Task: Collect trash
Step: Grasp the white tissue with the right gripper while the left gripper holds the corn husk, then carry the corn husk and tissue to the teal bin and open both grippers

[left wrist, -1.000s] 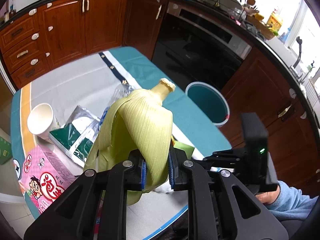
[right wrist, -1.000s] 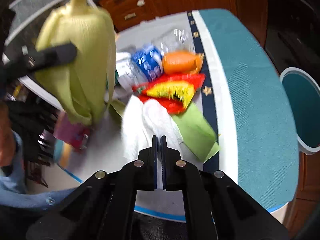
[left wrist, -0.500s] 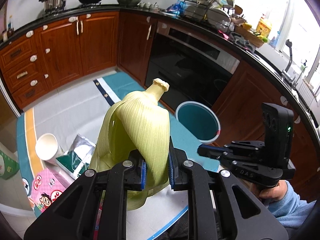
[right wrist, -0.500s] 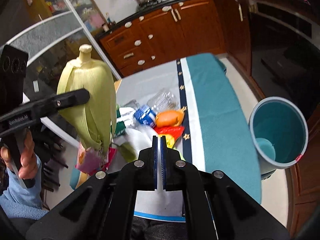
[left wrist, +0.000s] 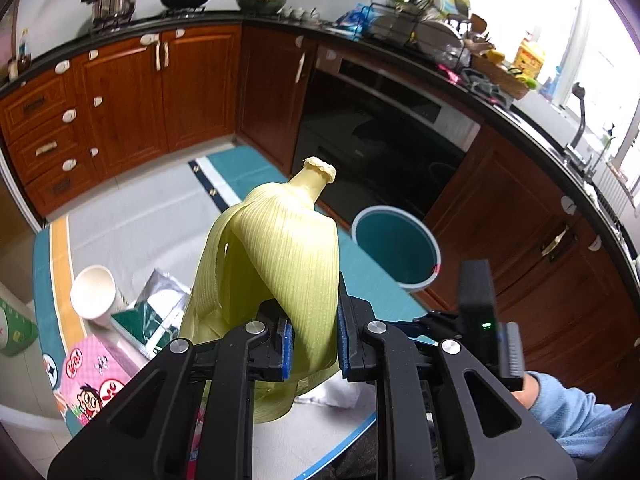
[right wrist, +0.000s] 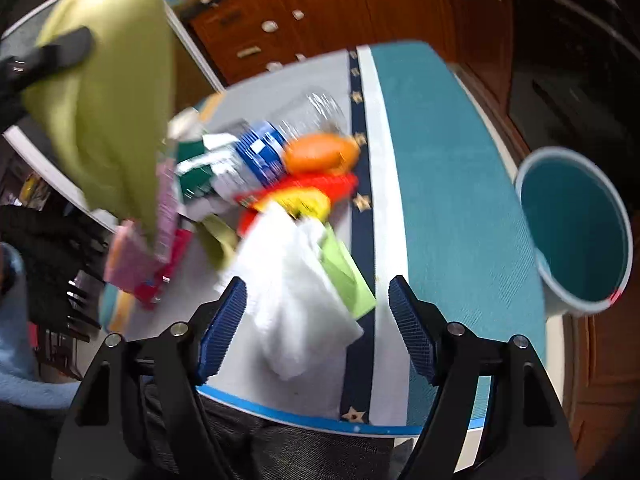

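Note:
My left gripper [left wrist: 312, 344] is shut on a pale yellow-green corn husk [left wrist: 280, 264], held upright above the table; the husk also shows at the upper left of the right wrist view [right wrist: 108, 92]. My right gripper [right wrist: 318, 324] hangs over the table's near edge, its jaws opening wide. A crumpled white tissue [right wrist: 296, 280] lies on the table between its fingers, and the pads do not press it. A teal bin [right wrist: 576, 232] stands on the floor to the right of the table [right wrist: 440, 160] and also shows in the left wrist view [left wrist: 394, 248].
Trash is piled beyond the tissue: an orange peel [right wrist: 320, 152], a clear bottle with a blue label [right wrist: 260, 148], a red-yellow wrapper [right wrist: 304, 196] and green paper [right wrist: 344, 276]. A paper cup [left wrist: 94, 292] and pink carton [left wrist: 88, 376] sit left. Cabinets and an oven surround the table.
My right gripper went from shut to wide open and dropped closer to the tissue on the table. My left gripper lifted the husk, then held still.

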{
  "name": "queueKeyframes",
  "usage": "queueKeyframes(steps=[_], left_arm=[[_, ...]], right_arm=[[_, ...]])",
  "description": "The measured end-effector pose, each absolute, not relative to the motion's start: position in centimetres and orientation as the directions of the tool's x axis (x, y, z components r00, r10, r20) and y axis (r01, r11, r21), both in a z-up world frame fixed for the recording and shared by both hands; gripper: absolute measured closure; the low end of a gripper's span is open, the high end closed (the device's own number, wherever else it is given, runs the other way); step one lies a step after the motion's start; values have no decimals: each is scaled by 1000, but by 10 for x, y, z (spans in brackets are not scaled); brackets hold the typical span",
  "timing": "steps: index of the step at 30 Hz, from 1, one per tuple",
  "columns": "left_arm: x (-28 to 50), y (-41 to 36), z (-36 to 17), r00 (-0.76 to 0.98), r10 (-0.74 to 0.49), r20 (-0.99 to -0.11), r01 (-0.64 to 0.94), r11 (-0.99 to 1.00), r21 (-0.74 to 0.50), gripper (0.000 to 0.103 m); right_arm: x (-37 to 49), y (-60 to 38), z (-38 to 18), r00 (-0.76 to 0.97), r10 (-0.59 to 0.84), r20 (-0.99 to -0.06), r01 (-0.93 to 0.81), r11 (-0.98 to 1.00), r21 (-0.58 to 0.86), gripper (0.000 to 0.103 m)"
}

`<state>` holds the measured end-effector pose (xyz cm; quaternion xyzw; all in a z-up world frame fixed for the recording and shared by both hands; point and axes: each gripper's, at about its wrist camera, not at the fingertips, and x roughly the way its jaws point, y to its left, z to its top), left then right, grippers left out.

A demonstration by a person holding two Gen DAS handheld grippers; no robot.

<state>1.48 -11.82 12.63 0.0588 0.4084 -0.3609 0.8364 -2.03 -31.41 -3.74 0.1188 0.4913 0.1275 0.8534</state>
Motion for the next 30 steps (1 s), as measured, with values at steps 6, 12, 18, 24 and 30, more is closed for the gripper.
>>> queueKeyframes(steps=[6, 12, 18, 24, 30], left_arm=[[20, -116, 109, 377, -553, -743, 644, 733, -218, 86], [18, -114, 102, 371, -553, -746, 644, 732, -222, 86], [11, -112, 108, 379, -568, -730, 654, 723, -223, 86], [3, -134, 125, 362, -593, -719, 708, 677, -203, 86], [5, -211, 146, 282, -651, -705, 796, 569, -207, 86]], right_arm=[[-21, -302, -63, 424, 326, -845, -83, 943, 323, 96], [-41, -306, -38, 438, 322, -839, -86, 944, 318, 99], [-59, -326, 18, 568, 284, -772, -57, 950, 307, 99], [-63, -361, 64, 693, 166, -701, 14, 970, 244, 99], [-63, -431, 80, 745, 14, -667, 175, 961, 216, 99]])
